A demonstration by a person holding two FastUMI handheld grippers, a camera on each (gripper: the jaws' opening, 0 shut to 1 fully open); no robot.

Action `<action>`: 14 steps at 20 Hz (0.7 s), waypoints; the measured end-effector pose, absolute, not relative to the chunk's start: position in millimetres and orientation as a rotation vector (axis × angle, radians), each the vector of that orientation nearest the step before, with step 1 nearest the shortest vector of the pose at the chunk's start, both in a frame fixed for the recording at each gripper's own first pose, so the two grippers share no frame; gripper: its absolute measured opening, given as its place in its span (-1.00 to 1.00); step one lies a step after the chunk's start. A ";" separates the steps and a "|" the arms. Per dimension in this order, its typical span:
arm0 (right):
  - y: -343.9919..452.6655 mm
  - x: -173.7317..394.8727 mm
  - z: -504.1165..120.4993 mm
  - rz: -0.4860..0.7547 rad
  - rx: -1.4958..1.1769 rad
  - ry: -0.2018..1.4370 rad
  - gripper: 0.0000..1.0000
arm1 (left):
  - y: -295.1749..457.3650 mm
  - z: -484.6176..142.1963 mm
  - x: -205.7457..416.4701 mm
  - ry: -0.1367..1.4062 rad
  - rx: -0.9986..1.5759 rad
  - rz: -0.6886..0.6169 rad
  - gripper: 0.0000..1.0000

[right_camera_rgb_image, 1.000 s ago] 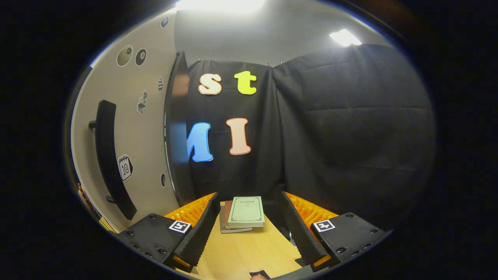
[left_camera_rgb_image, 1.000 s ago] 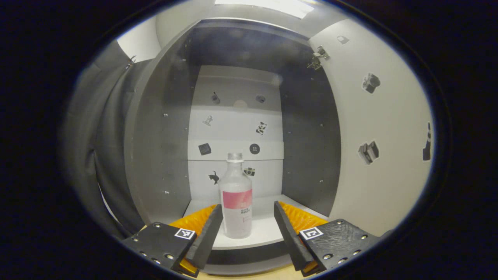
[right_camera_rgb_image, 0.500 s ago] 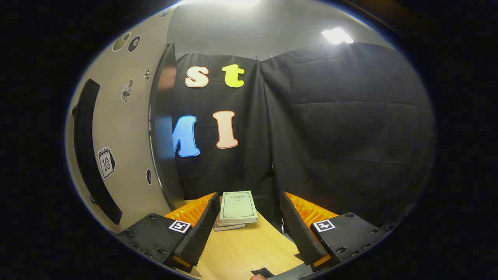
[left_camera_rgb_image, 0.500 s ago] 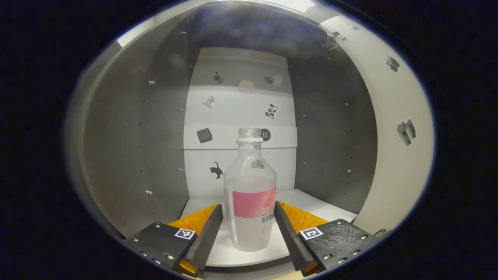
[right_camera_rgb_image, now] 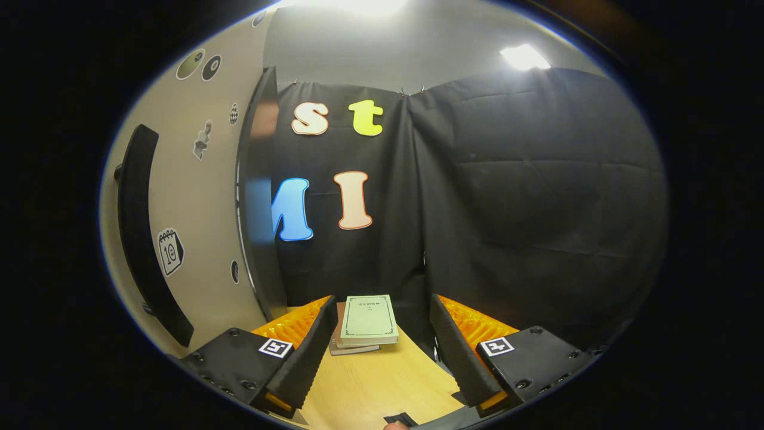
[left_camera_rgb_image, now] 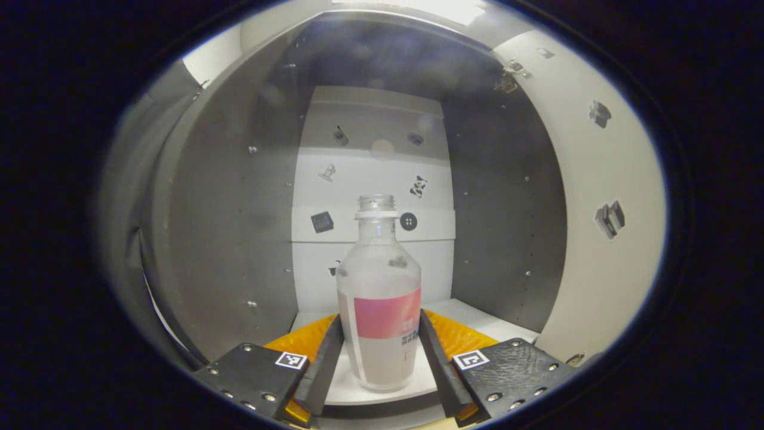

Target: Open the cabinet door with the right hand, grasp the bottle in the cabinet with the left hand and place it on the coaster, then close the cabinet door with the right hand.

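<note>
Both fingers flank bottle, base partly hidden.
Left gripper snug on it, inside cabinet; right gripper wide, empty, nr door.

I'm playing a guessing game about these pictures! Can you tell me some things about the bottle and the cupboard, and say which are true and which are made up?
1. The bottle stands upright inside the cabinet. True.
2. The bottle has a cap on. False: its neck is open.
3. The left gripper has its fingers on both sides of the bottle. True.
4. The cabinet door is closed. False: it is swung open.
5. The right gripper holds a book. False: it is open, and the books lie on the table.
</note>
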State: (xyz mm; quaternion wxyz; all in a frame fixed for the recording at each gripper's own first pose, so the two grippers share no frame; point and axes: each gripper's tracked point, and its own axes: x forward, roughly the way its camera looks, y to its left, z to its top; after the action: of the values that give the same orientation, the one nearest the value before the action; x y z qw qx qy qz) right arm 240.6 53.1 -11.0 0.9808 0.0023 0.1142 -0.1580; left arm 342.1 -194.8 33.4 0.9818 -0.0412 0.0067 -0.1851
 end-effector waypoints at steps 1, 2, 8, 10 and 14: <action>53.0 239.5 -10.4 -0.306 0.005 0.229 0.96 | -190.6 38.3 334.1 0.001 -0.082 -0.369 0.46; 53.4 239.3 -10.3 -0.293 0.008 0.228 0.96 | -186.1 43.3 326.2 -0.008 -0.079 -0.362 0.47; 56.3 237.7 -9.2 -0.211 0.029 0.220 0.96 | -153.8 55.7 282.8 -0.025 -0.093 -0.295 0.43; 56.2 235.8 -8.8 -0.189 0.028 0.220 0.96 | -141.0 56.8 266.4 -0.029 -0.103 -0.274 0.43; 59.9 233.6 -9.8 -0.138 0.031 0.227 0.96 | -114.2 56.8 231.7 -0.042 -0.120 -0.233 0.43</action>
State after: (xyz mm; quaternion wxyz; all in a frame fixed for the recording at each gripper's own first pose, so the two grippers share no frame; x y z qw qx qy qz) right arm 233.6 59.9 -9.8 0.9911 0.0156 0.1130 -0.0686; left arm 231.7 -114.2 56.8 0.9912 -0.0597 -0.0211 -0.1163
